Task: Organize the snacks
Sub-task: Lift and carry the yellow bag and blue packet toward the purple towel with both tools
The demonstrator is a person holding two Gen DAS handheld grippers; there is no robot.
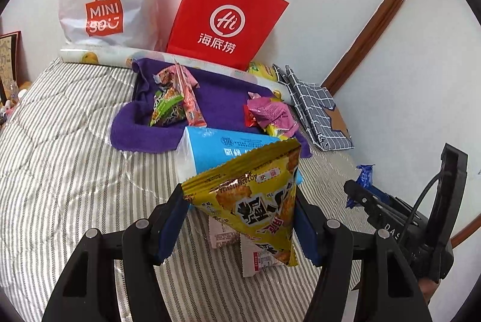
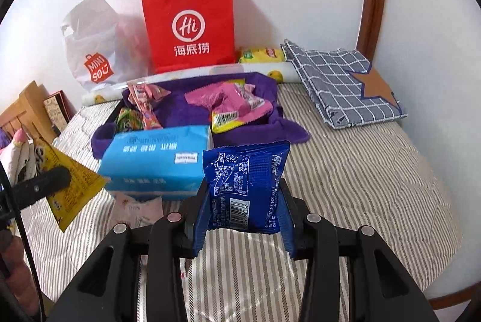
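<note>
Looking at it view by view, mostly for what might go sideways:

Left wrist, tool: the left tool (image 1: 240, 216) is clamped on a yellow snack packet (image 1: 255, 198), held up above the striped bed (image 1: 60, 171), so that one's off the bedding.

Left wrist, grip worry: the pads seem to pinch the packet near its tapered lower part, and it's puffy and slick, so it could probably twist or slide out if swung fast.

Left wrist, drop zone: the purple-lined tray (image 1: 144, 138) sits behind the blue tissue pack (image 1: 228, 147). Carried low, the packet's corner could clip the pack and shove it into the tray.

Left wrist, clutter: a pink snack bag (image 1: 270, 111) and a green snack packet (image 1: 168, 108) already lie in the tray, so a careless drop might land on top and slide out over the rim.

Right wrist, tool: the right tool (image 2: 243, 210) is closed on a blue snack packet (image 2: 246, 186), also lifted clear of the bed.

Right wrist, grip worry: squeezing an air-filled bag hard could crush what's inside.

Right wrist, collision: the yellow packet and the other tool show just to the left, so both heading for the tray together could bump.

Right wrist, backdrop: the red paper bag (image 2: 189, 30) stands right behind the tray, and an overshoot could tip it.
</note>
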